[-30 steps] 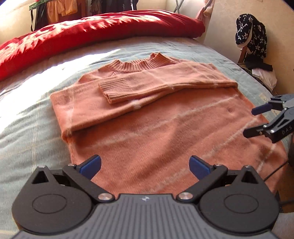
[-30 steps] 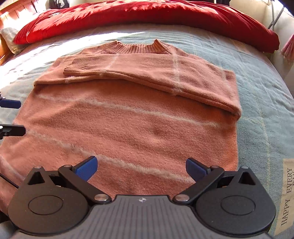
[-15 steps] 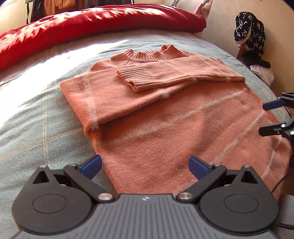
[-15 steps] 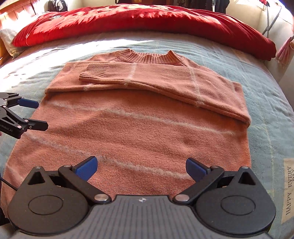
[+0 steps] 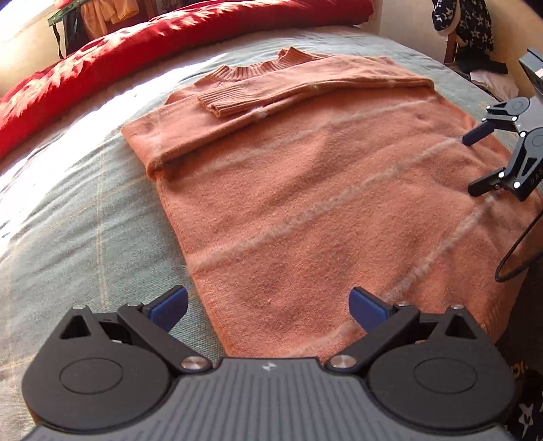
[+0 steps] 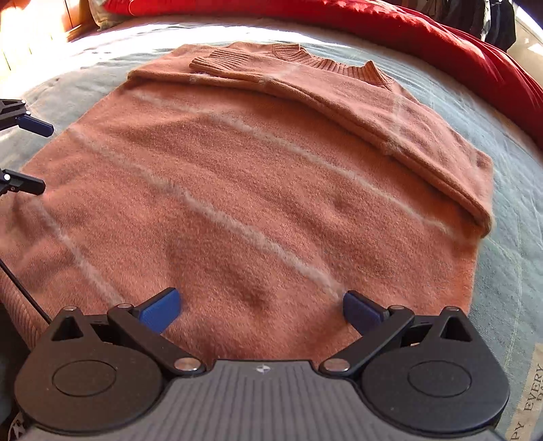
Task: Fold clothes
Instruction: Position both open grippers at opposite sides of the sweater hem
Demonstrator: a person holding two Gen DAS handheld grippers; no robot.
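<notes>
An orange-pink knit sweater (image 5: 305,190) with pale stripes lies flat on the bed, both sleeves folded across the chest, collar at the far end. It fills the right wrist view (image 6: 258,176) too. My left gripper (image 5: 268,305) is open and empty, just above the sweater's near left hem corner. My right gripper (image 6: 259,307) is open and empty over the hem's near right part. Each gripper shows in the other's view: the right one (image 5: 475,163) at the sweater's right edge, the left one (image 6: 40,156) at its left edge.
The bed has a pale blue-grey checked cover (image 5: 85,230). A red duvet (image 5: 135,44) lies along the far side (image 6: 441,37). A chair with dark starred clothes (image 5: 468,23) stands beyond the bed's right side. A cable (image 5: 516,251) hangs from the right gripper.
Both grippers have dropped closer to the hem and turned outward a little, the left toward the left hem corner and the right toward the right side. Both stay open. The sweater has not moved.
</notes>
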